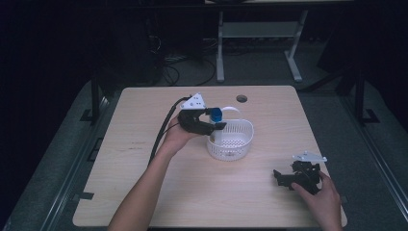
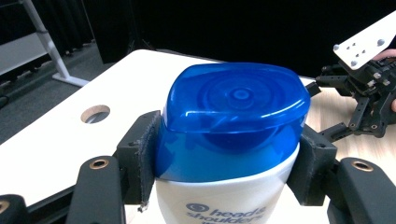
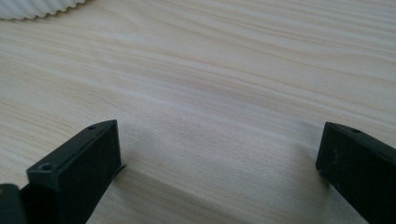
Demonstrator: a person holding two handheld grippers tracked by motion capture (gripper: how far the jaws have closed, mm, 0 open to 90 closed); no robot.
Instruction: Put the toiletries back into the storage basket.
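Observation:
A white shampoo bottle with a blue cap (image 2: 233,121) is clamped between the pads of my left gripper (image 2: 229,163). In the high view the same left gripper (image 1: 214,118) holds the bottle (image 1: 217,114) above the far left rim of a white perforated basket (image 1: 243,139). Near the table's right front corner my right gripper (image 1: 281,179) rests low over the wood. Its jaws stand wide apart in the right gripper view (image 3: 219,163), with bare table between them.
The light wooden table (image 1: 144,159) has a round cable hole (image 1: 241,98) at its far edge. The basket's ribbed rim (image 3: 37,9) shows at the top left of the right gripper view. Dark floor and a white desk frame (image 1: 260,33) lie beyond.

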